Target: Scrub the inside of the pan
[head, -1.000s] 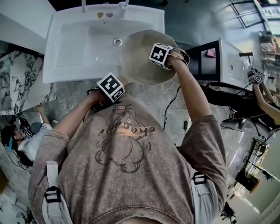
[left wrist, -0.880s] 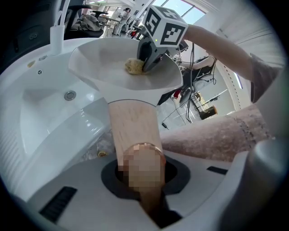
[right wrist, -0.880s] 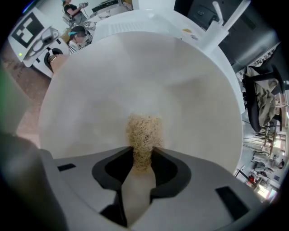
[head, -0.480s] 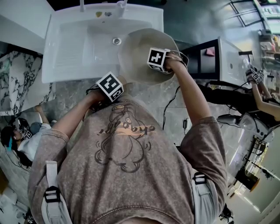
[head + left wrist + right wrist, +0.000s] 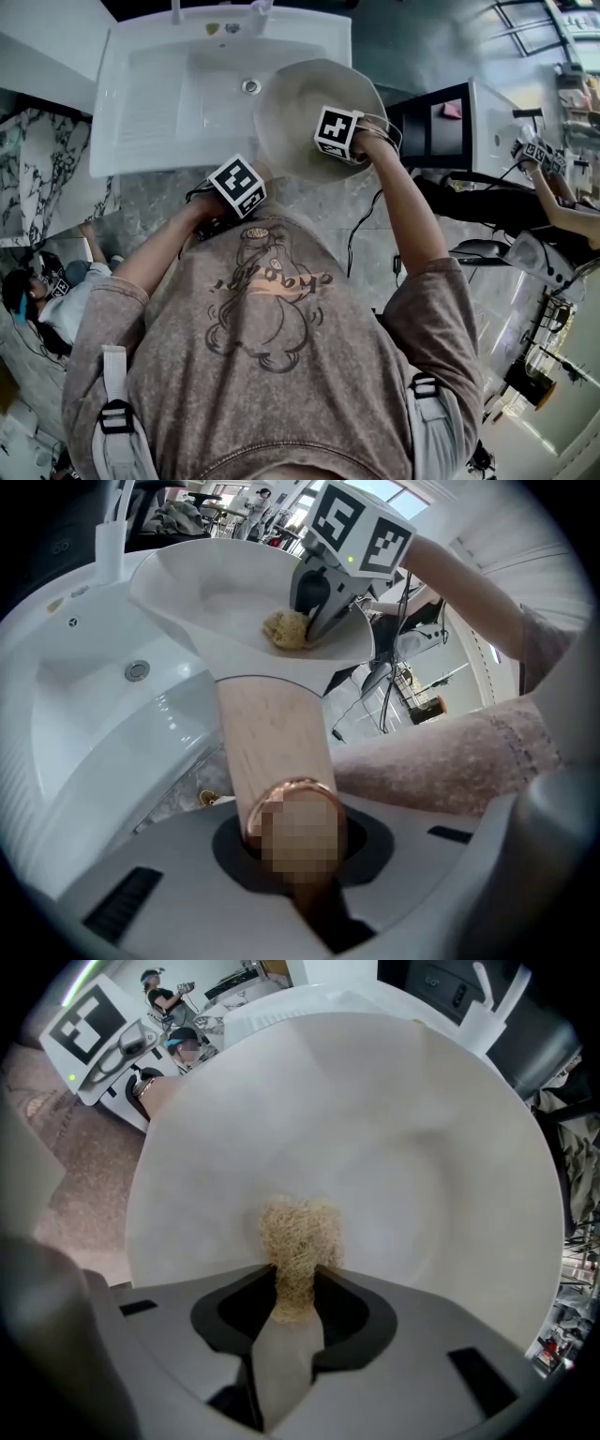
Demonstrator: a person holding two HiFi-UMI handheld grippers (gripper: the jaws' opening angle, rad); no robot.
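The left gripper (image 5: 291, 832) is clenching the wooden handle (image 5: 267, 733) of the pan (image 5: 305, 108). It is holding the pan in the air over the right edge of the white sink (image 5: 150, 103), close to the front right corner. The right gripper (image 5: 292, 1307) is pinching a tan fibre scrubber (image 5: 300, 1232) (a small rough ball) between its closed jaws. The scrubber is pressing on the pale inside of the pan, on the part nearer to the handle.
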